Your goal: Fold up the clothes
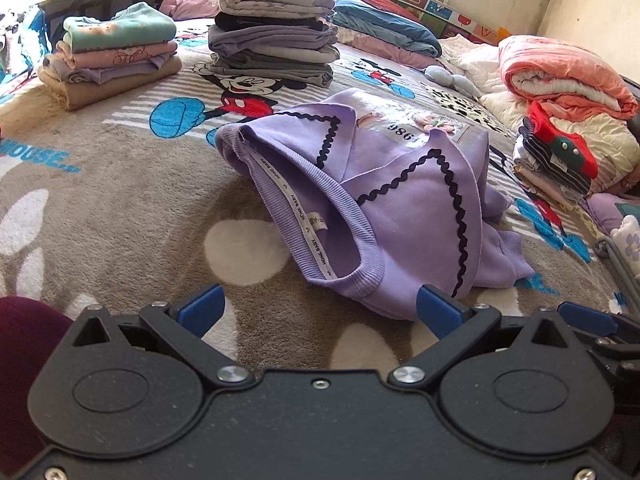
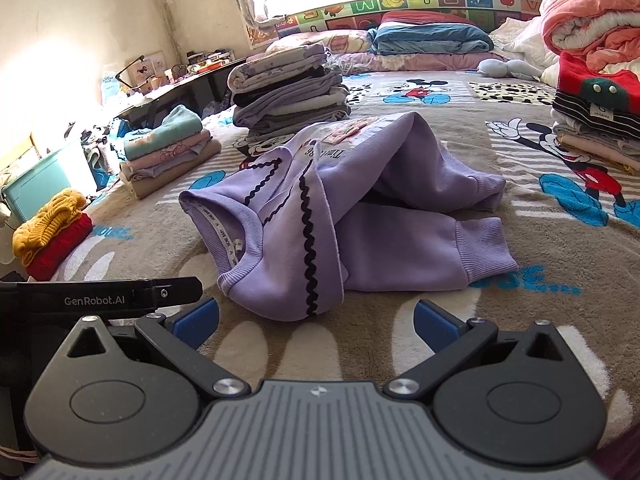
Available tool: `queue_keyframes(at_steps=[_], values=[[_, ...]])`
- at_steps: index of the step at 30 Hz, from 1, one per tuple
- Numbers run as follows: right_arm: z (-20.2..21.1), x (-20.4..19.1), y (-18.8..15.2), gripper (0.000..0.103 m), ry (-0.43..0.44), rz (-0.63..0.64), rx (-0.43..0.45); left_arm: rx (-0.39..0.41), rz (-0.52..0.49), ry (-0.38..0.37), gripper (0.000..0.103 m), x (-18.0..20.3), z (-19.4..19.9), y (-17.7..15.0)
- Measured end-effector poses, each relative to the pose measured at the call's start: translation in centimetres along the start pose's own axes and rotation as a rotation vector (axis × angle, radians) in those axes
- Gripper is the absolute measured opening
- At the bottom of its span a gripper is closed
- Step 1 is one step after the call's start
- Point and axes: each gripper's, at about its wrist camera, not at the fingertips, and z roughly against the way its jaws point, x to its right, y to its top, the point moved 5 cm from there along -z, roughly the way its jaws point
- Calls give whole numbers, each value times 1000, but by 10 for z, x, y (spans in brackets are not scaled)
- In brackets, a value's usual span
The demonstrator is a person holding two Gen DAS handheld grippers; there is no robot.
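**Purple sweatshirt lies loose ahead of both spread grippers**

Nearest: left gripper [image 1: 318,312], blue-padded fingers spread wide, nothing between them. Right gripper [image 2: 316,322] likewise spread, grasping nothing. In the right wrist view the left gripper's black body sits just to the left of the right one; the two are close side by side.

Just beyond the fingertips: purple sweatshirt [image 1: 384,200] crumpled on the cartoon-print blanket [image 1: 120,200]. Ribbed neckline faces the grippers, its lower edge near the gap between the left fingers but not touching either pad. Black wavy trim runs along the collar flaps. From the right wrist view the sweatshirt [image 2: 320,216] sits centred ahead, with both ribbed-cuff sleeves laid out to the right side, one above the other, the nearer cuff flat on the blanket.

Mid distance: yellow and red knitwear [image 2: 52,232] at left edge. Folded pastel stack [image 1: 112,60] to the left, taller grey-and-purple stack [image 1: 276,36] behind the sweatshirt. Striped-and-red stack [image 2: 596,112] at right.

Far: rolled coral quilt [image 1: 568,76], blue bedding [image 2: 432,40], alphabet-print panel under the window.
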Motion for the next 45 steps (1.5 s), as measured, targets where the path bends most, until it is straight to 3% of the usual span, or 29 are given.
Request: queue_keyframes(at_steps=[3, 13, 23, 28, 33, 36, 39, 40, 42, 45], values=[[-1, 7, -1, 103, 12, -24, 13, 21, 26, -35, 103, 0, -3, -1], [-10, 38, -7, 103, 61, -132, 92, -104, 115, -135, 103, 4, -24, -8], [-28, 56, -14, 103, 164, -214, 22, -112, 260, -240, 101, 4, -43, -13], [-31, 63, -13, 103, 182, -236, 27, -113, 301, -278, 86, 9, -52, -16], [-40, 68, -14, 103, 199, -263, 6, -100, 344, -293, 84, 9, -61, -15], [-41, 67, -14, 103, 208, -261, 7, -94, 355, -306, 67, 8, -64, -13], [-41, 66, -14, 103, 225, -260, 16, -97, 348, -333, 34, 9, -64, -13], [-41, 66, -13, 103, 231, -264, 22, -89, 335, -333, 27, 10, -63, -12], [-41, 67, -13, 103, 238, -269, 26, -66, 306, -337, 16, 11, -58, -8], [-43, 67, -14, 103, 248, -280, 21, -14, 264, -356, 11, 11, -46, 0]])
